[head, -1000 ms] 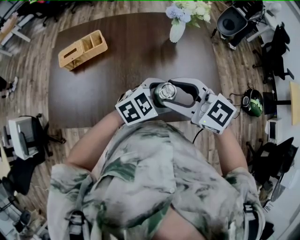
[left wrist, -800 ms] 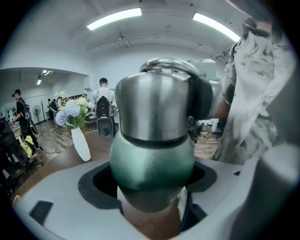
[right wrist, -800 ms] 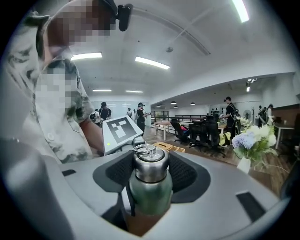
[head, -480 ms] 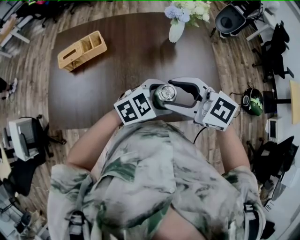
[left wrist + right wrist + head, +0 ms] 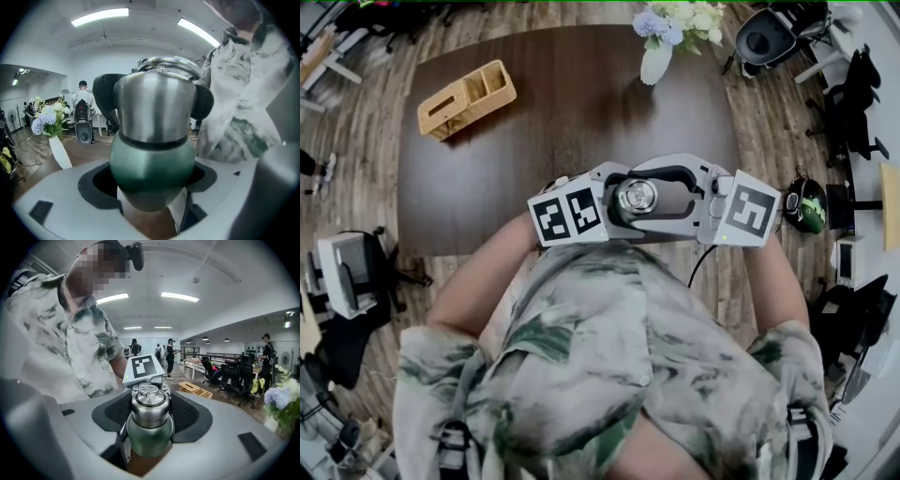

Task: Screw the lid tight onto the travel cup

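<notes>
A: Head view?
B: High, above the person's shoulders. Looks steeply down; table [image 5: 534, 141] beyond.
A: Gripper views?
B: Low, nearly level, facing each other across the cup [image 5: 152, 140]. Left very near, cup fills the frame. Right a little farther back.
A: Shared?
B: Cup and flowers [image 5: 47, 117], all three views.
</notes>
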`<state>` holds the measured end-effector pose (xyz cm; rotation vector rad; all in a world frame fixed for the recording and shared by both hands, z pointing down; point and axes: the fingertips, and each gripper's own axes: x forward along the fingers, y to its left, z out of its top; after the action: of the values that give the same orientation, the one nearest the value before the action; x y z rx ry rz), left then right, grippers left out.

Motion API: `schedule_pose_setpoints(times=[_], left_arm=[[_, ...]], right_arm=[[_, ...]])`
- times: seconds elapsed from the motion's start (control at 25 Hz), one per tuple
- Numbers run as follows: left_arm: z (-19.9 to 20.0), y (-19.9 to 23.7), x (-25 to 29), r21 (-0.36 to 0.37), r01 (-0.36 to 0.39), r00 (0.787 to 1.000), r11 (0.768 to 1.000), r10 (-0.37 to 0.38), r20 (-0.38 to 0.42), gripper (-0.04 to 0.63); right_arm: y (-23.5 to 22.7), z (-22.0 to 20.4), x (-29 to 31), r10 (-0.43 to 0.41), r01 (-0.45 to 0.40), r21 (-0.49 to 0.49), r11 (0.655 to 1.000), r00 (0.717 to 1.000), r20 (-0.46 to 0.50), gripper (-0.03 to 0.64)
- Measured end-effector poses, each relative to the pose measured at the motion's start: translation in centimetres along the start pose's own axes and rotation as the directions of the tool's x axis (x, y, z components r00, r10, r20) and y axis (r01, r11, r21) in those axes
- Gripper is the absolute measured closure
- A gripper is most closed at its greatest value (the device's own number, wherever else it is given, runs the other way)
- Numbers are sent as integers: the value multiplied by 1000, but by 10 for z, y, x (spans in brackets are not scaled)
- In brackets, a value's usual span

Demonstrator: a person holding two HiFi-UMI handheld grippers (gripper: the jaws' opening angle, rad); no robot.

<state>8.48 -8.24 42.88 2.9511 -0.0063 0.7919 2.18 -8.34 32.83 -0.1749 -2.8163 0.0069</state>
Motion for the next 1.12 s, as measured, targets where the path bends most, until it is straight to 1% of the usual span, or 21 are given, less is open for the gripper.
schedule_pose_setpoints(times=[0.2, 0.44, 0.56, 0.64, 0.72, 0.8, 0.88, 0.96, 1.12], left_arm=[[-6, 9, -3, -15, -63, 998, 998, 62, -18, 201], [-12, 19, -2, -63, -136, 991, 989, 135, -24, 201], [-16, 21, -1, -78, -156, 988, 985, 155, -27, 201], [-17, 20, 0, -83, -152, 988, 985, 151, -26, 201], [-16, 17, 0, -81, -128, 992, 988, 127, -21, 201], [-14, 11, 0, -70, -88, 996, 994, 88, -11, 201], [-11, 3, -1, -49, -39, 999, 998, 39, 1, 201], [-7, -4, -1, -23, 9, 1000, 1000, -9, 7, 201], [-3, -18, 0, 27, 94, 996, 995, -94, 1, 201]], right_arm=[[-8, -5, 3, -111, 111, 18, 994, 994, -15, 345], [-16, -12, 4, -237, 237, 68, 969, 971, -13, 345], [-18, -15, 5, -277, 277, 86, 957, 961, -11, 347], [-19, -16, 4, -289, 287, 99, 953, 957, 0, 347], [-17, -16, 4, -273, 269, 112, 957, 962, 16, 345], [-13, -14, 4, -226, 221, 120, 968, 974, 33, 341], [-7, -11, 4, -158, 153, 113, 982, 987, 41, 339], [-1, -8, 4, -85, 82, 83, 993, 996, 31, 322], [11, -1, 7, 61, -61, 29, 998, 998, -5, 316]])
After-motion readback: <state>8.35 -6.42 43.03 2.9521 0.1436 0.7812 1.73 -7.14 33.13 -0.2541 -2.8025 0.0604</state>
